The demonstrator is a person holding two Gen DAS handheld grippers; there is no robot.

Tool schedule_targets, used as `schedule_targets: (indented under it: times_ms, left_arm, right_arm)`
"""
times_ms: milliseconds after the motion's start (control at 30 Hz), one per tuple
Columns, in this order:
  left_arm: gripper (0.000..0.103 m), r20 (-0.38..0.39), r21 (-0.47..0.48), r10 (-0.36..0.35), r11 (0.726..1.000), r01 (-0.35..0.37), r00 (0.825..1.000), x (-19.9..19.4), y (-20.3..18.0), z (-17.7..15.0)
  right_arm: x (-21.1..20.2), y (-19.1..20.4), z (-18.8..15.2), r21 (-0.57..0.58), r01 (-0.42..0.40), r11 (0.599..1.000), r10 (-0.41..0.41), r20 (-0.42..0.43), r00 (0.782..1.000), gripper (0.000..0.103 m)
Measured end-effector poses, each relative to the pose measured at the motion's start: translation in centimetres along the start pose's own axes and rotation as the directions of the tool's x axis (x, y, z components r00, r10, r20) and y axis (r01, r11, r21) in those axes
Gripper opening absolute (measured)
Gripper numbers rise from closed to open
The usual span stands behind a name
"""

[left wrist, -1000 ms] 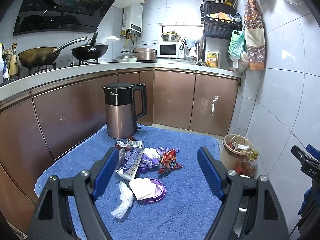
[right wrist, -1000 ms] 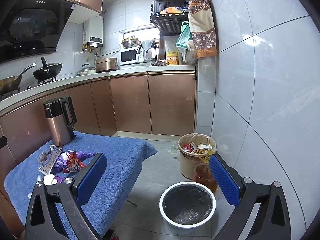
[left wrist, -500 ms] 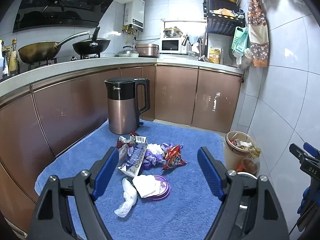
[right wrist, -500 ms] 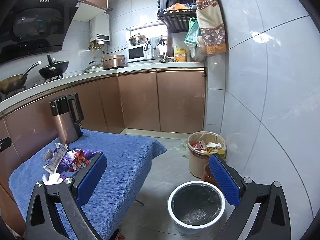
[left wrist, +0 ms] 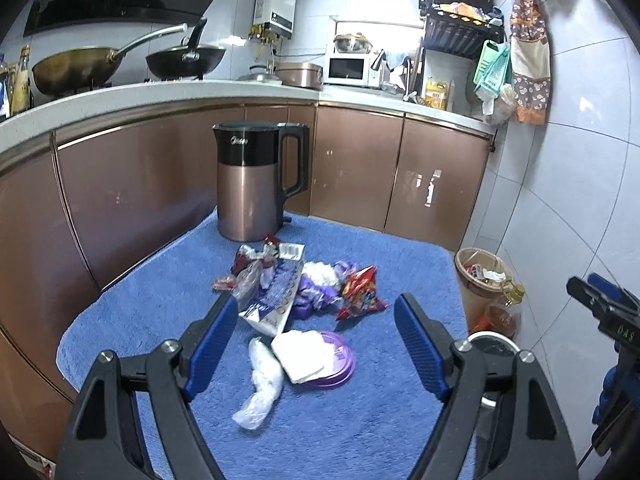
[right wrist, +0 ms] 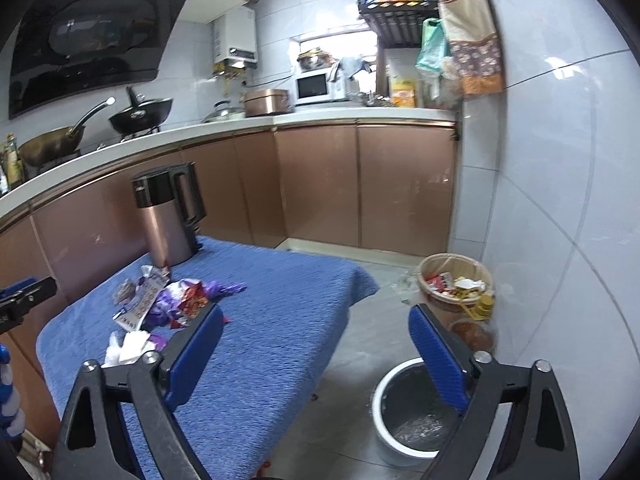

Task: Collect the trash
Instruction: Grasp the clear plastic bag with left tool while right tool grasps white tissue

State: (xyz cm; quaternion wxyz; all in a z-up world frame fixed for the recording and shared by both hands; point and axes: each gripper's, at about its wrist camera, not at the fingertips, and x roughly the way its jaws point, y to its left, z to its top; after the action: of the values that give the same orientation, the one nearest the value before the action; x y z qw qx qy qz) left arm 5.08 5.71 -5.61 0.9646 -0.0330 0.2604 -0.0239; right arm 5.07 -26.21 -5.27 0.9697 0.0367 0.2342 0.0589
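A pile of trash lies on the blue towel-covered table (left wrist: 360,256): a white and purple carton (left wrist: 276,296), a red snack wrapper (left wrist: 360,292), purple wrappers (left wrist: 316,296), a folded white tissue (left wrist: 300,354) on a purple lid (left wrist: 340,364), and a crumpled clear bag (left wrist: 262,384). My left gripper (left wrist: 316,340) is open and empty, just above the tissue and lid. My right gripper (right wrist: 316,352) is open and empty over the table's right edge, above a white-rimmed bin (right wrist: 412,408) with a black liner. The pile also shows in the right wrist view (right wrist: 172,300).
A copper kettle (left wrist: 252,180) stands at the table's far side behind the pile. A beige bin (right wrist: 452,284) full of rubbish and an oil bottle (right wrist: 480,308) stand on the floor by the tiled wall. Brown cabinets (left wrist: 360,168) run behind.
Both grippers have moved forward and a little lower. The trash pile now sits between the left fingers. The right view has swung left toward the table.
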Motion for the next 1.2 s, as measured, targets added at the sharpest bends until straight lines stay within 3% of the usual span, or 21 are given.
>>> schedule_targets:
  times_ms: [167,300,367,567,700,800,933,1100,1133,1200]
  left_arm:
    - [0.079,-0.099,-0.005,0.007,1.0,-0.007,0.995,2.2,3.4,-2.6]
    - [0.079,-0.205,-0.032,-0.025,0.999,0.018,0.978,4.7,5.5,-5.0]
    - [0.079,-0.231,-0.04,-0.037,0.999,0.029,0.972,5.8,5.8,-5.7]
    - [0.076,-0.315,-0.064,-0.087,0.995,0.071,0.945,9.5,6.1,-7.4]
    - [0.056,-0.366,-0.077,-0.104,0.994,0.081,0.925,11.6,6.5,-8.6]
    - [0.044,-0.392,-0.096,-0.112,0.992,0.081,0.913,12.4,7.1,-9.3]
    - [0.031,-0.391,-0.115,-0.124,0.99,0.085,0.912,12.4,7.6,-9.8]
    - [0.023,-0.385,-0.116,-0.124,0.99,0.085,0.914,11.7,7.4,-9.7]
    - [0.023,-0.385,-0.118,-0.121,0.99,0.081,0.915,11.6,7.4,-9.7]
    - [0.022,-0.382,-0.129,-0.114,0.989,0.069,0.917,11.3,7.6,-9.6]
  right_arm:
    - [3.0,2.7,0.3,-0.034,-0.133,0.991,0.131,-0.067,0.989,0.065]
    - [6.4,6.3,0.1,-0.06,-0.267,0.962,0.255,-0.149,0.955,0.052]
    - [8.4,8.6,-0.2,-0.07,-0.341,0.937,0.321,-0.205,0.925,0.047]
    - [14.3,14.7,-1.5,-0.082,-0.528,0.845,0.466,-0.373,0.803,0.038]
    - [17.2,17.9,-2.7,-0.102,-0.581,0.808,0.481,-0.456,0.749,0.035]
    - [19.0,19.7,-3.6,-0.14,-0.587,0.797,0.456,-0.499,0.737,0.035]
    - [20.5,21.0,-4.7,-0.19,-0.571,0.799,0.407,-0.528,0.745,0.035]
    - [21.2,21.9,-5.7,-0.24,-0.554,0.797,0.367,-0.535,0.76,0.033]
    - [21.1,22.1,-5.8,-0.256,-0.551,0.794,0.36,-0.533,0.766,0.031]
    - [21.0,22.5,-6.1,-0.263,-0.561,0.785,0.365,-0.536,0.761,0.01]
